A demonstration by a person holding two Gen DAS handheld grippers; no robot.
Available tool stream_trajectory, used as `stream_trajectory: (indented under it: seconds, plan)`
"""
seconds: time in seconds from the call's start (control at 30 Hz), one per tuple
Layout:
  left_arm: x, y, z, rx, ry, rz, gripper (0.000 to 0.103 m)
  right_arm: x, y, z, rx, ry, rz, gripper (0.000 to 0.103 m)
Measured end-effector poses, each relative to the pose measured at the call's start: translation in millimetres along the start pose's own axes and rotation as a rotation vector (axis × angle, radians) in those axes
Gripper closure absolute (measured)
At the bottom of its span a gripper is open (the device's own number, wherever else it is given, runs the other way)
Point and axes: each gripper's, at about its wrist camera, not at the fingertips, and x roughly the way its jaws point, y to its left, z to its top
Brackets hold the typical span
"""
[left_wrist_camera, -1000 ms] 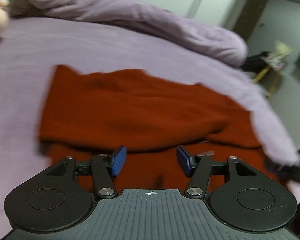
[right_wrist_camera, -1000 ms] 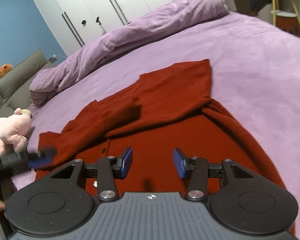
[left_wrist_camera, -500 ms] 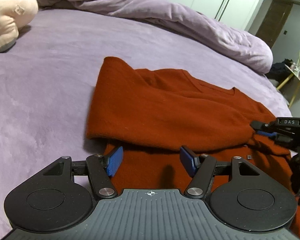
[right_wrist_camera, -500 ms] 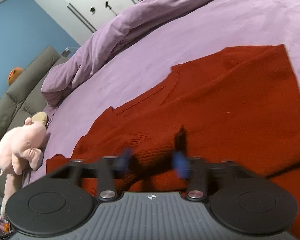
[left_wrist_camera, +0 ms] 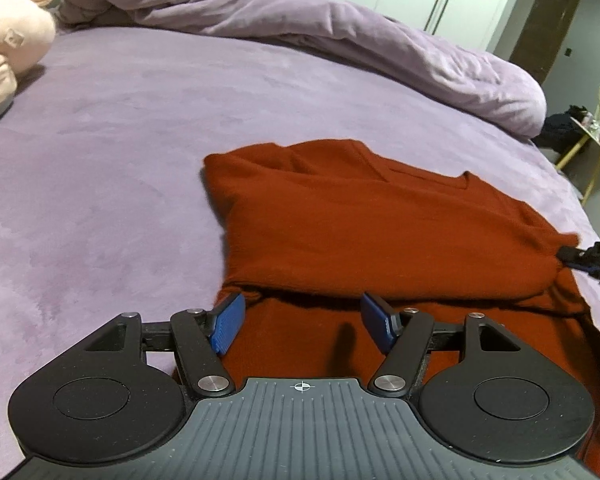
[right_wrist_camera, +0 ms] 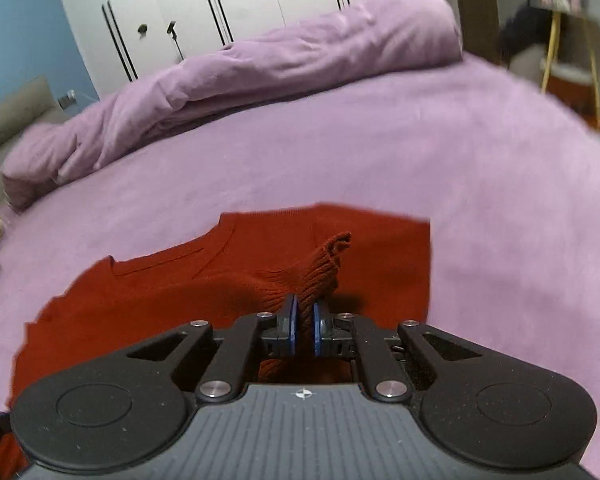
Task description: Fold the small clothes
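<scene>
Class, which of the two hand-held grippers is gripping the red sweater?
The right hand-held gripper: shut on the sweater's ribbed cuff. The left one is open.

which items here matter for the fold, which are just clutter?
Job:
- red sweater, on the bed
- right tool, shut on its ribbed cuff
- left tool, open over the hem

Lying about:
- pink plush toy
- rolled duvet
- side table
</scene>
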Motion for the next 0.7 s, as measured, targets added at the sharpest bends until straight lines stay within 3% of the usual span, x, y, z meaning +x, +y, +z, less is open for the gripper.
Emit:
stream_trajectory:
  seconds: [0.03, 0.13, 0.3, 0.43, 0.53, 0.6, 0.63, 0.67, 0.7]
  plan:
    - [0.2, -0.7, 0.8, 0.005, 0.0, 0.002, 0.033, 0.4, -7.9, -1.4, 0.038, 0.001, 0.022, 0.088]
    - [1.2, -0.5, 3.0, 0.008, 0.001, 0.004, 0.033, 2.1, -31.1, -5.3, 0.164, 0.015, 0.075, 0.059]
    - [3.6, -2.6, 7.5, 0.008, -0.006, 0.008, 0.032, 6.7, -52.9, -16.1, 0.283, 0.0, 0.174, 0.052]
    - [5.4, -0.5, 11.7, -0.005, 0.0, 0.006, 0.032, 13.0, -38.7, -15.5, 0.142, -0.015, 0.192, 0.052]
    - [6.6, -0.2, 14.4, -0.011, 0.005, 0.006, 0.032, 11.5, -23.6, -16.8, -0.042, -0.042, 0.138, 0.051]
    - [6.9, -3.6, 15.1, -0.004, 0.0, 0.013, 0.032, 15.4, -19.5, -18.5, -0.085, -0.017, 0.138, 0.055]
    - [6.7, -6.1, 15.8, 0.0, -0.006, 0.016, 0.032, 16.4, -16.8, -18.9, -0.098, -0.007, 0.137, 0.068]
    - [6.5, -8.4, 16.9, 0.005, -0.011, 0.013, 0.032, 17.4, -13.7, -18.5, -0.108, 0.011, 0.13, 0.09]
    - [6.0, -10.8, 18.2, 0.01, -0.016, 0.008, 0.032, 18.8, -12.2, -16.4, -0.103, 0.039, 0.124, 0.095]
